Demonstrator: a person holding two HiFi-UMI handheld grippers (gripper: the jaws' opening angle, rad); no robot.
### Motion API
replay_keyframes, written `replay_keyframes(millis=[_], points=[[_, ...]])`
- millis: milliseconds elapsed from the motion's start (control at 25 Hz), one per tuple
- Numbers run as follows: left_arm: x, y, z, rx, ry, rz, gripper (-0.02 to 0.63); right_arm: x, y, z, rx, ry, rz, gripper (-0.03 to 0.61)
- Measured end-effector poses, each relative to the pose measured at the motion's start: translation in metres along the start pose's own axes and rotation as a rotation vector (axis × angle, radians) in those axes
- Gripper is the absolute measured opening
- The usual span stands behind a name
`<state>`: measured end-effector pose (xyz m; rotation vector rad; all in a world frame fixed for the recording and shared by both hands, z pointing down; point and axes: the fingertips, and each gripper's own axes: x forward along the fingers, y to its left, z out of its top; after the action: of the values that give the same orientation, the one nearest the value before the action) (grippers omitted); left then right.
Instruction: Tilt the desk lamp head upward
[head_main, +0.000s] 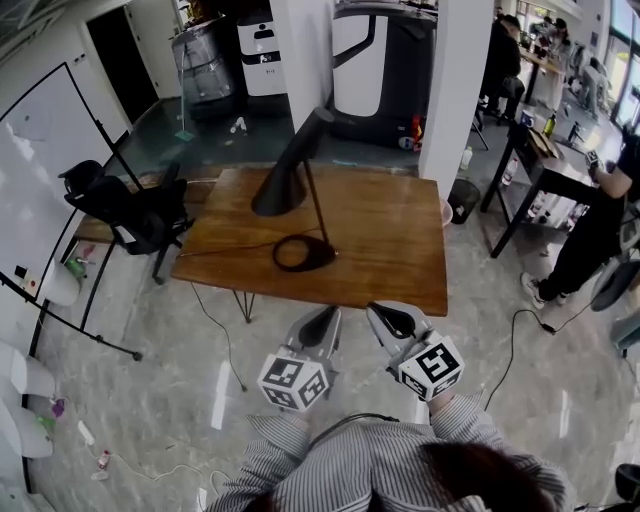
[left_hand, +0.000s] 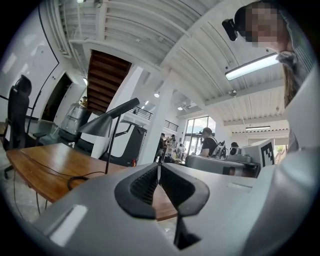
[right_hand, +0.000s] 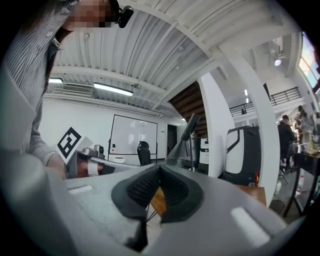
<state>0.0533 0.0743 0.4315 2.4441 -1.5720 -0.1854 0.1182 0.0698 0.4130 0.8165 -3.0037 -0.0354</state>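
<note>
Head view: the desk lamp is seen standing on its ring base near the middle of the wooden counter. Both tools are held well apart from that base, on the wearer's side of it. The left tool and right tool each have jaws pressed together, with nothing between.

The lamp head is a cone with a slanted long axis. Its wide mouth is aimed down and left of the base, narrow end high.

Judged best: base steadied, shade's lower rim raised slowly.

Room around the table
A black chair is sitting at left; a person is standing at far right.
</note>
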Motion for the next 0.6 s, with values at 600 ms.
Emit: replay_keyframes(millis=[600], points=[[0.048,0.071,-0.021,-0.027,0.049,0.068,0.106,0.035,-0.049,-0.04,0.024,0.087,-0.033,0.002]])
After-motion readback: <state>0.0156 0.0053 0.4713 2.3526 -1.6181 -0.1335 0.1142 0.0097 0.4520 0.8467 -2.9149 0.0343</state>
